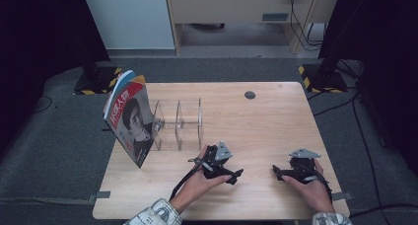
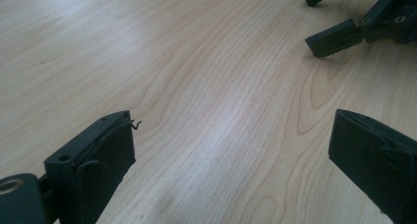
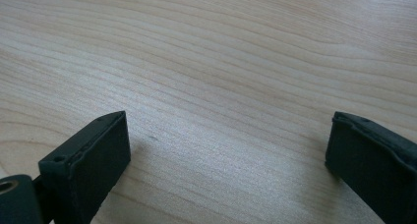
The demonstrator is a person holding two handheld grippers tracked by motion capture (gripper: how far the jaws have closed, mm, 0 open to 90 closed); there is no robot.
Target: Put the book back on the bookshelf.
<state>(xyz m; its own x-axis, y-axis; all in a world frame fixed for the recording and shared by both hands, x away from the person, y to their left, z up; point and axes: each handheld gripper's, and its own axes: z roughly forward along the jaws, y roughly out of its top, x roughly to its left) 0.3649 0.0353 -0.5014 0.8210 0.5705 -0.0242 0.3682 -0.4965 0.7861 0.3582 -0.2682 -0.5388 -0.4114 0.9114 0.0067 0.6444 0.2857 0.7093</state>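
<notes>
From the high view I have both claws resting low on the wooden surface (image 1: 266,111) near its six o'clock edge, the left claw (image 1: 236,174) near the middle and the right claw (image 1: 277,171) toward four o'clock, each held in a hand, neither carrying anything. The magazine (image 1: 129,117) stands tilted at about nine o'clock, leaning against the left end of the clear acrylic divider rack (image 1: 178,124); I cannot tell whether it sits in the end slot or just outside it. My judgement is that the work on that magazine is either finished or not yet begun; nothing is in hand, and both claws sit well apart from it. Its cover shows a face and a red band with white Chinese characters, too small for me to read with confidence. In the left gripper view my jaws stand wide apart over bare wood grain, with the right claw (image 2: 314,25) at one o'clock, its jaws apart too. In the right gripper view the jaws are spread wide over the bare surface (image 3: 221,62), nothing between them, no writing anywhere.
</notes>
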